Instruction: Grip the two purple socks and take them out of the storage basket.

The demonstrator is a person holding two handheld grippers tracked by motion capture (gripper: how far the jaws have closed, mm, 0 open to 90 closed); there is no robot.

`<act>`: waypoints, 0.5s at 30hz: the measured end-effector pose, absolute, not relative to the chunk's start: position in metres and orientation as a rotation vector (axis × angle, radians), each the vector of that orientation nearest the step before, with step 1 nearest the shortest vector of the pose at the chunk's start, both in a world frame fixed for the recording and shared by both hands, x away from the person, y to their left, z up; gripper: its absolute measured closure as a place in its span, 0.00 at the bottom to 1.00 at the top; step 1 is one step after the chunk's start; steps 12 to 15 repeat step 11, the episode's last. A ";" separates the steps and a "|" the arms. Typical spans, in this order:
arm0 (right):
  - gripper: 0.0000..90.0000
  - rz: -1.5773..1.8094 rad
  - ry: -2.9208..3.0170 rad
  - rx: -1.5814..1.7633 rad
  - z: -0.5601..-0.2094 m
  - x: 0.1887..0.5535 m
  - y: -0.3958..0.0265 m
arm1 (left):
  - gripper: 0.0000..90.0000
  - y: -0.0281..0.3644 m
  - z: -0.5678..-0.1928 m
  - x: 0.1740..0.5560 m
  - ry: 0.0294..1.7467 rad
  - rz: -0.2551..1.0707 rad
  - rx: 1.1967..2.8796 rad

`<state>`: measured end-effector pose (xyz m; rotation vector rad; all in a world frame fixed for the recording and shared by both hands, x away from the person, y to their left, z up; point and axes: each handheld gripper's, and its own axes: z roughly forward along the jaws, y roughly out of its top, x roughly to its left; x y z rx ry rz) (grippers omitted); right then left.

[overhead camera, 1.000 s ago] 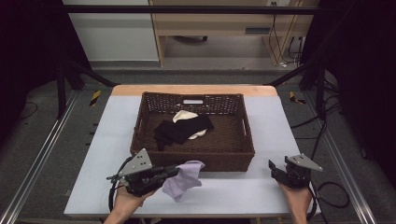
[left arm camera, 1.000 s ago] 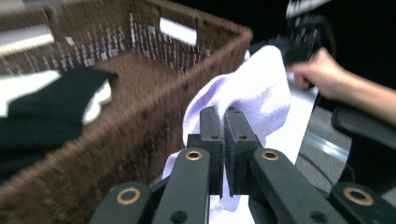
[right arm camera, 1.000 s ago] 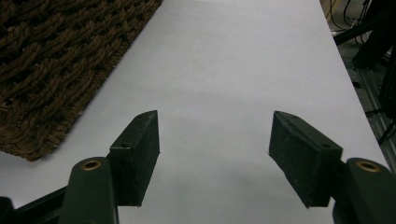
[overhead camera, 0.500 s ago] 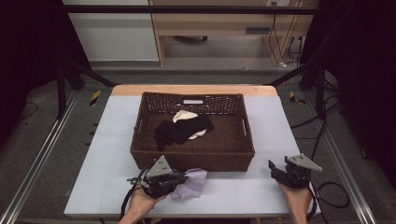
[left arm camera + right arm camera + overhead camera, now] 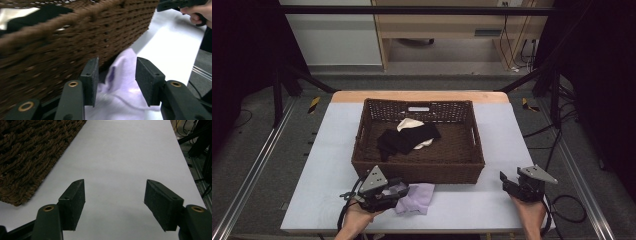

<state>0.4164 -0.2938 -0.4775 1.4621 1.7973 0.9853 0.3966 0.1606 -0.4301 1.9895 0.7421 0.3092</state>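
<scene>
A lavender cloth (image 5: 418,197) lies crumpled on the white table, right against the front wall of the brown wicker basket (image 5: 419,170). My left gripper (image 5: 398,190) sits low at the cloth's left edge. In the left gripper view its jaws stand open (image 5: 117,81) and the lavender cloth (image 5: 125,82) lies loose between and beyond them. My right gripper (image 5: 508,181) rests near the table's front right corner, open (image 5: 113,200) over bare table. Inside the basket lie a black cloth (image 5: 404,138) and a white cloth (image 5: 409,123) partly under it.
The basket wall (image 5: 50,50) rises close in front of the left gripper. The other hand's gripper (image 5: 180,3) shows far off at the top right of the left gripper view. The basket's corner (image 5: 25,170) lies left of the right gripper. The white table (image 5: 332,150) borders a drop on all sides.
My left gripper has moved right and down toward the basket front. The lavender cloth, held up a second ago, now lies on the table with the jaws apart. The right gripper stayed put.
</scene>
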 end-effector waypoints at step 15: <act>0.36 0.982 1.794 1.465 -0.478 0.416 -0.294 | 0.44 0.202 -0.439 0.391 0.848 0.395 1.954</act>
